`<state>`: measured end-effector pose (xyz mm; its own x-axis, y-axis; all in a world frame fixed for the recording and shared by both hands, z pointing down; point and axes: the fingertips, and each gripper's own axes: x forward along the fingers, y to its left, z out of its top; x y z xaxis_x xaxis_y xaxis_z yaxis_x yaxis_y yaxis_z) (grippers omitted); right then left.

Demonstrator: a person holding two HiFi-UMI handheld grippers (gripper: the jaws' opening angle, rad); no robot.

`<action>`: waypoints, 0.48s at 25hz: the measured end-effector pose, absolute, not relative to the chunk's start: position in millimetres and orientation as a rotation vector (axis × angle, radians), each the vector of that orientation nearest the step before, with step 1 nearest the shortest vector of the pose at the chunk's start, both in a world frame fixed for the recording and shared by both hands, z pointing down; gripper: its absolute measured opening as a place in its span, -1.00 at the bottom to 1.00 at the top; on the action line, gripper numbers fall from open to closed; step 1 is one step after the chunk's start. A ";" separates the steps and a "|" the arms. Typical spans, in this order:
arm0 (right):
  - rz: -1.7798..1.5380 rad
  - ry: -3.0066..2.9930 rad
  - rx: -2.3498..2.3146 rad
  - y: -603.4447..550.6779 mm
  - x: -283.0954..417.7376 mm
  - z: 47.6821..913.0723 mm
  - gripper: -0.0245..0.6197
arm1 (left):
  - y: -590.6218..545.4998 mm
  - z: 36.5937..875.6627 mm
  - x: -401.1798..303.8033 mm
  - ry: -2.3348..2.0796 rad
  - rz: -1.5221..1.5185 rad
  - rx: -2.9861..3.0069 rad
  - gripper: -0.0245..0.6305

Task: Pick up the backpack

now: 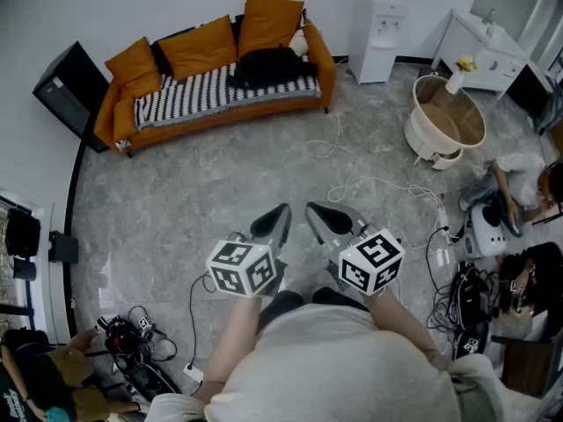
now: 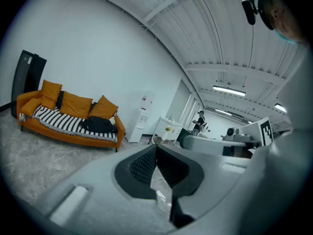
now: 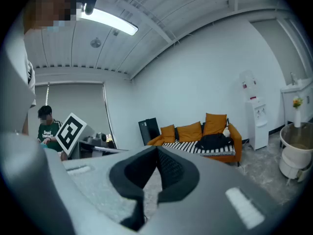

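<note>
The backpack (image 1: 268,64), black and slumped, lies on the seat of the orange sofa (image 1: 220,117) at the upper middle of the head view, right of the seat's centre. It rests on the black-and-white striped cover (image 1: 193,93), with orange cushions (image 1: 198,47) propped behind it and to its left. Nothing grips or touches it; both grippers are well apart from it, low in the frame.

The left gripper (image 1: 271,224) sits just left of the lower centre of the head view, its marker cube (image 1: 242,268) close to the person's body. In the left gripper view its jaws are closed tip to tip with nothing between them, and the backpack (image 2: 99,125) shows far off at the middle left. The right gripper (image 1: 330,221) is just beside it, with its own cube (image 1: 371,260) to the right. In the right gripper view its jaws are likewise closed and empty, and the backpack (image 3: 213,141) appears on the sofa at the right of centre.

Bare grey stone floor (image 1: 202,192) lies between grippers and sofa, crossed by a white cable (image 1: 352,183). A white water dispenser (image 1: 380,33) stands right of the sofa, a round white tub (image 1: 444,121) further right, and a black panel (image 1: 66,86) at the upper left
</note>
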<state>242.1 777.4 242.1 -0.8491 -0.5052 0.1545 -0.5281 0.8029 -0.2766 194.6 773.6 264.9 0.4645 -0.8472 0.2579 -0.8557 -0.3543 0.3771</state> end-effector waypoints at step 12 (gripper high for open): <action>0.471 -2.921 0.849 768.7 227.4 242.8 -0.92 | 767.4 261.7 185.2 -1.387 0.041 2.309 -0.90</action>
<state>227.4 768.7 242.8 -0.8460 -0.5134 0.1440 -0.5326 0.8012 -0.2728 185.2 767.4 261.7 0.4956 -0.8326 0.2475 -0.8456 -0.3974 0.3563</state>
